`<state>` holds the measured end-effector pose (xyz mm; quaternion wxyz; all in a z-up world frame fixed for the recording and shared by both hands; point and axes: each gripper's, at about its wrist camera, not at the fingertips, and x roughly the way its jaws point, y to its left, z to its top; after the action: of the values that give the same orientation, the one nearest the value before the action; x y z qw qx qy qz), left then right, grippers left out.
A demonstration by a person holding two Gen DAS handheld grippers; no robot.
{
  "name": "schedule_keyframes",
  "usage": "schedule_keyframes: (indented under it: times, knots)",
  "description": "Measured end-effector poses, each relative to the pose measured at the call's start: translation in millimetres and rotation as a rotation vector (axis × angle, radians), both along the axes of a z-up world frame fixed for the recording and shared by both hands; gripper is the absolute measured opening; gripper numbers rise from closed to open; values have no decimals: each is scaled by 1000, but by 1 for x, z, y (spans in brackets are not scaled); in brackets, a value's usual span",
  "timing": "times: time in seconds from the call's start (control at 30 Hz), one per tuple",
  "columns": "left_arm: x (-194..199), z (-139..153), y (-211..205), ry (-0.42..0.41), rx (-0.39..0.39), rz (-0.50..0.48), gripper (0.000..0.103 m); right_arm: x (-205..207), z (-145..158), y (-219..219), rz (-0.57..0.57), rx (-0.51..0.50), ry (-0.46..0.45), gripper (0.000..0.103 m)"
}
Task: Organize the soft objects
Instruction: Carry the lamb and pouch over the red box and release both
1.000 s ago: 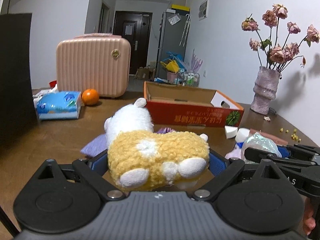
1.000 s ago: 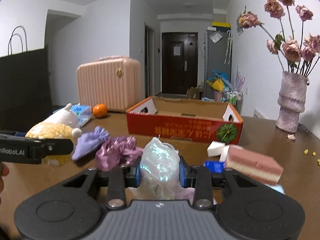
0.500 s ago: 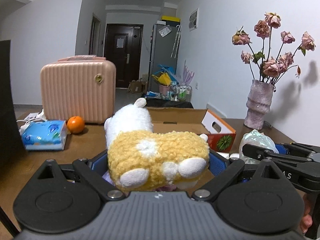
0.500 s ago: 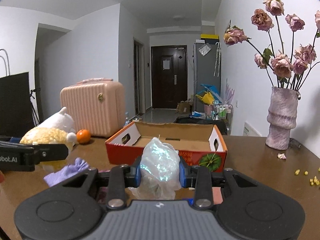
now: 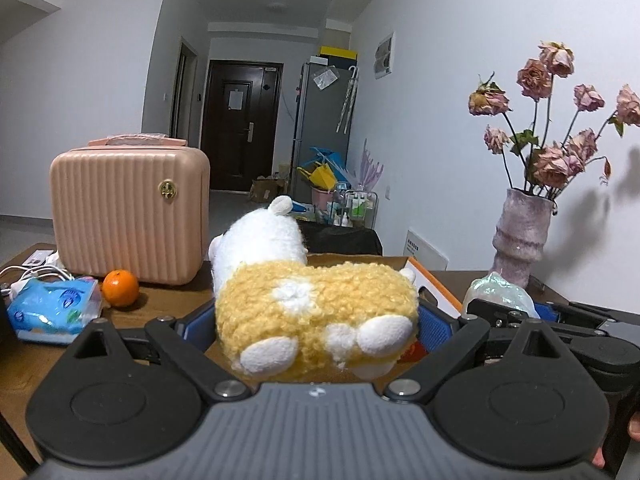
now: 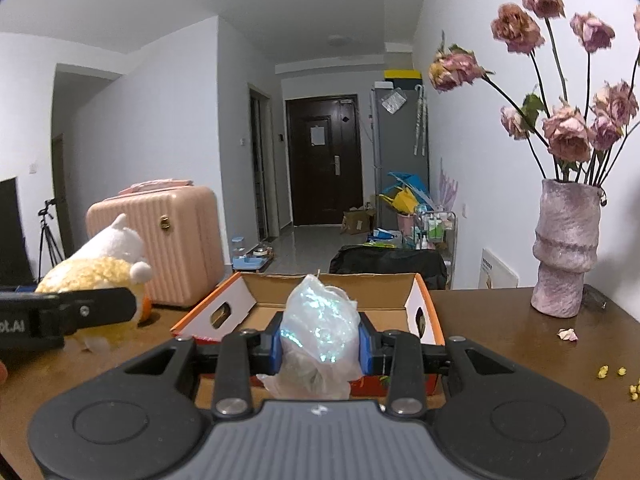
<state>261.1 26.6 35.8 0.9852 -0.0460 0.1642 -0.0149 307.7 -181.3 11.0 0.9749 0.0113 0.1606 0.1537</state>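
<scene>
My left gripper (image 5: 316, 320) is shut on a yellow and white plush toy (image 5: 308, 300) and holds it up above the table. The toy also shows at the left of the right wrist view (image 6: 100, 268). My right gripper (image 6: 320, 340) is shut on a crumpled iridescent plastic bag (image 6: 318, 332), held just in front of and above the open orange cardboard box (image 6: 420, 308). The bag also shows at the right of the left wrist view (image 5: 500, 288). The box rim (image 5: 436, 280) shows behind the toy.
A pink ribbed suitcase (image 5: 128, 212), an orange (image 5: 120, 287) and a blue tissue pack (image 5: 52, 308) sit at the table's left. A vase of dried roses (image 6: 568, 248) stands at the right, with small yellow bits (image 6: 612, 372) near it.
Both grippers have risen with their loads and moved forward toward the box. The table items below have dropped out of view.
</scene>
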Motion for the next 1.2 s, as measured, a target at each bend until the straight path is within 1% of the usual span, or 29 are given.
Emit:
schedule_keyframes:
  times: [0.17, 0.33, 0.53, 0.73, 0.9, 0.97, 1.1, 1.2]
  knots:
    - [30, 3, -3, -3, -7, 10, 98, 37, 3, -6, -29, 20, 31, 34]
    - [63, 4, -4, 0, -28, 31, 98, 73, 5, -7, -54, 20, 67, 34]
    - [103, 5, -4, 6, -44, 53, 98, 110, 5, 1, -81, -10, 92, 34]
    - [139, 1, -6, 26, -45, 76, 98, 151, 5, 11, -100, -52, 150, 35]
    - [172, -6, -4, 62, -25, 120, 98, 183, 3, 14, -114, -66, 210, 35]
    - [184, -11, -3, 89, -18, 121, 98, 197, -2, 17, -112, -90, 254, 35]
    - [204, -26, -2, 142, 7, 123, 98, 216, -17, 24, -124, -144, 308, 35]
    - [215, -37, -3, 173, 34, 140, 98, 225, -28, 27, -129, -153, 342, 35]
